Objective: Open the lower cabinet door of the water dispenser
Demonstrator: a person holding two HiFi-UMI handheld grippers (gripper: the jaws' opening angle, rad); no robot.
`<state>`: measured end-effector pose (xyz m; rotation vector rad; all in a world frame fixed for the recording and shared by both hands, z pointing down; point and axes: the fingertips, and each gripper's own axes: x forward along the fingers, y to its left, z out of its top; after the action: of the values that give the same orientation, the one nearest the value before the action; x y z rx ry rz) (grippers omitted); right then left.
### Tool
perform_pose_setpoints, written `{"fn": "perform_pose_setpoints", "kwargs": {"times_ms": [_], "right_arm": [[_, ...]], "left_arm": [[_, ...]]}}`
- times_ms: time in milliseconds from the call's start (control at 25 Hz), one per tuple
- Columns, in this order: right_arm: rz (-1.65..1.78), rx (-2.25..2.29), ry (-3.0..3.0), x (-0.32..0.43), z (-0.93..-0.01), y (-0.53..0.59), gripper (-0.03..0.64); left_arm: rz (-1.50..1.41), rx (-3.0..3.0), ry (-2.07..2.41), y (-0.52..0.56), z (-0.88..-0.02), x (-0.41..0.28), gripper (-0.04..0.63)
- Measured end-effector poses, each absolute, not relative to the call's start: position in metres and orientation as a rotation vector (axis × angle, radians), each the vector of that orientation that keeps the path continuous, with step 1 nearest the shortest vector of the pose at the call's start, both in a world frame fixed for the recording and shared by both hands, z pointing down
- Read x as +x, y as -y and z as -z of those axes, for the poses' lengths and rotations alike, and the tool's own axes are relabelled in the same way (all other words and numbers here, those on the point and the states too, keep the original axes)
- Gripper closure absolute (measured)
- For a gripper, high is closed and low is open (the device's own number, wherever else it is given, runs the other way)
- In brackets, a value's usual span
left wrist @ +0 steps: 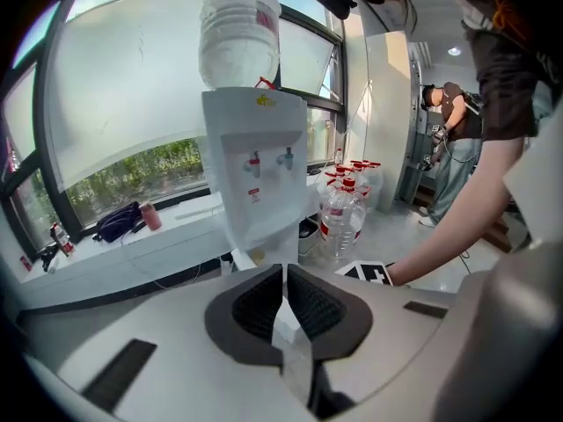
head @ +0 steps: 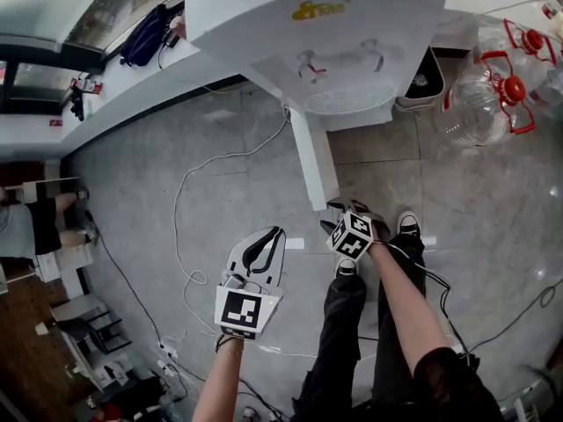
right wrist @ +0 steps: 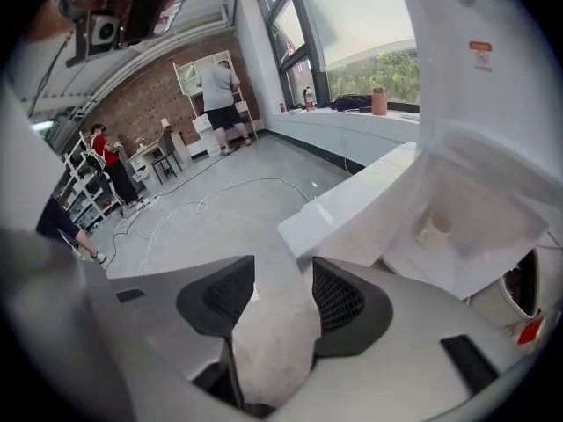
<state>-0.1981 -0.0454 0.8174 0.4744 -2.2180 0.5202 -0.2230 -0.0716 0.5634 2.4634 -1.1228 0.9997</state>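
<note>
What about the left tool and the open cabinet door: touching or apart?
Apart. The head view shows bare floor between the left tool and the cabinet door.

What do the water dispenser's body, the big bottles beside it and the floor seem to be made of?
Water dispenser: likely white plastic, smooth and slightly glossy, with moulded curves.
Bottles: clear plastic, see-through, with red caps and handles.
Floor: probably polished stone or tile; grey, mottled, with reflections and joint lines.

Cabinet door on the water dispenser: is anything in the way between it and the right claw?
Nothing visible. The cabinet door already stands swung out from the water dispenser. The right claw, jaws apart and empty, is close to the door's free edge, with only bare floor showing between them.
</note>
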Motion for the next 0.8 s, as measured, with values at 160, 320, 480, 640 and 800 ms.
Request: {"fn": "perform_pose_setpoints", "kwargs": {"times_ms": [160,320,480,640,800], "right_arm": [[-0.498,0.419,2.214,-0.229,-0.82,0.045,0.4],[-0.482,0.396,2.196,-0.236,-0.815,0.044,0.4],[-0.486,0.401,2.218,-0.226,-0.783,0.037,0.388],[-0.505,0.466,2.288,-0.217,-0.724,0.043,0.407],[-0.49,0.512,2.334,-0.202,-0.655,0.044,0.442]], "left_arm": [[-0.972,2.399,1.21,0.058,-0.563,-0.262,0.569],[-0.997,2.368,1.209,0.041,-0.563,-0.286,0.569],[-1.033,2.388,1.165,0.023,-0.549,-0.292,0.569],[-0.987,2.38,1.196,0.022,-0.524,-0.291,0.569],[-0.903,2.379,1.265,0.036,-0.487,-0.28,0.569]]}}
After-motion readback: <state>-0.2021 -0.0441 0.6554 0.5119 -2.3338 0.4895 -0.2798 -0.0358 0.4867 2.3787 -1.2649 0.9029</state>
